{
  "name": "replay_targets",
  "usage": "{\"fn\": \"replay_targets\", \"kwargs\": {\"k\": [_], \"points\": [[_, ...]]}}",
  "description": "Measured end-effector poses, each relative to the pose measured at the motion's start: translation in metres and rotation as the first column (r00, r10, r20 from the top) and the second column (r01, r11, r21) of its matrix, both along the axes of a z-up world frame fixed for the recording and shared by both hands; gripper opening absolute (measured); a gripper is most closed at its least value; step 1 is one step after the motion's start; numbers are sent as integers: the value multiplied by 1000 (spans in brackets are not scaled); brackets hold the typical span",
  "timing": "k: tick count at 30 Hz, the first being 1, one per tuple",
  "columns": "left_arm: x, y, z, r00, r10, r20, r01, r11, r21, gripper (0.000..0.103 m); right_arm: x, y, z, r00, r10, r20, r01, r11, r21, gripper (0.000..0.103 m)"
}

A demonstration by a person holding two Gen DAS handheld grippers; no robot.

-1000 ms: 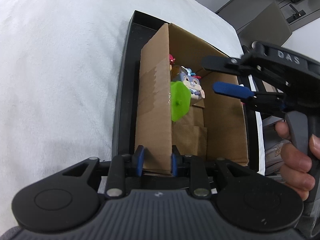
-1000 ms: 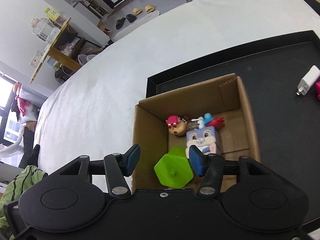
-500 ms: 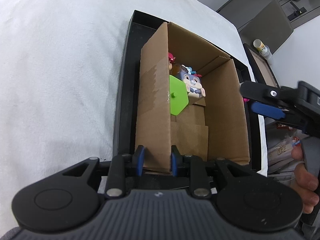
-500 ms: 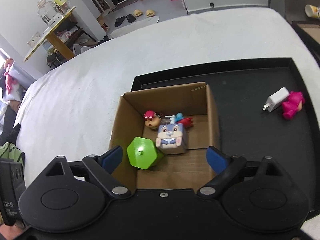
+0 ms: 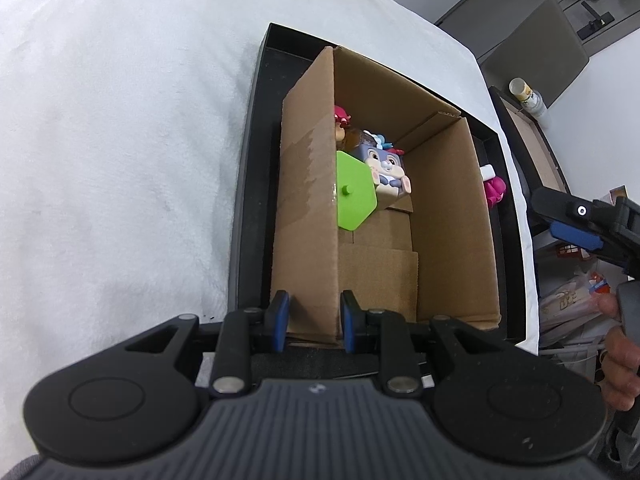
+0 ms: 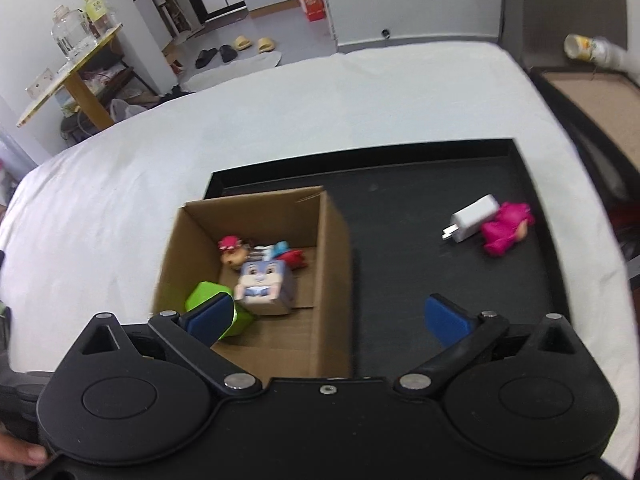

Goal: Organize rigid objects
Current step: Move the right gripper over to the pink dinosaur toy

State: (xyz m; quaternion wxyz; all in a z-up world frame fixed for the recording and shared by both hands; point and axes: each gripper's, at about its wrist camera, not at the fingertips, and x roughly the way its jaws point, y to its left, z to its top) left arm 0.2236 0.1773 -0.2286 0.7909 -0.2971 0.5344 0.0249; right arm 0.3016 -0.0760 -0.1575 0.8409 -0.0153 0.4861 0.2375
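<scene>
Withdrawn to 3 o'clock, right gripper point(image 6: 336, 318) gaped wide, empty; left gripper point(image 5: 313, 318) clamped the box point(image 5: 306, 216) wall. Inside: green block point(image 5: 355, 196), bunny cube point(image 5: 386, 170), figurines point(image 6: 234, 250).

No legible text or labels anywhere (bottle and box print blurred)

Box wall point(image 5: 308, 184) hides approx. half of green hexagon piece point(image 5: 356, 196) and most of small red-bow figure point(image 5: 341, 114). Rt wrist view: toys in box blurred; blue pad point(image 6: 210, 316) covers hexagon's lower part.
</scene>
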Motion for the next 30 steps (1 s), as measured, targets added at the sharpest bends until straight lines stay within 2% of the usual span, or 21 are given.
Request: {"fn": "replay_targets", "kwargs": {"k": [6, 18, 30], "points": [[1, -1, 0, 1000, 2, -4, -2, 1000, 7, 25, 6, -21, 2, 999, -38, 13, 38, 999, 7, 103], [1, -2, -1, 1000, 3, -13, -3, 1000, 16, 25, 20, -57, 3, 994, -101, 51, 103, 994, -41, 103], [2, -3, -1, 1000, 8, -23, -8, 999, 31, 25, 28, -89, 1, 989, -110, 96, 108, 994, 30, 103]]}}
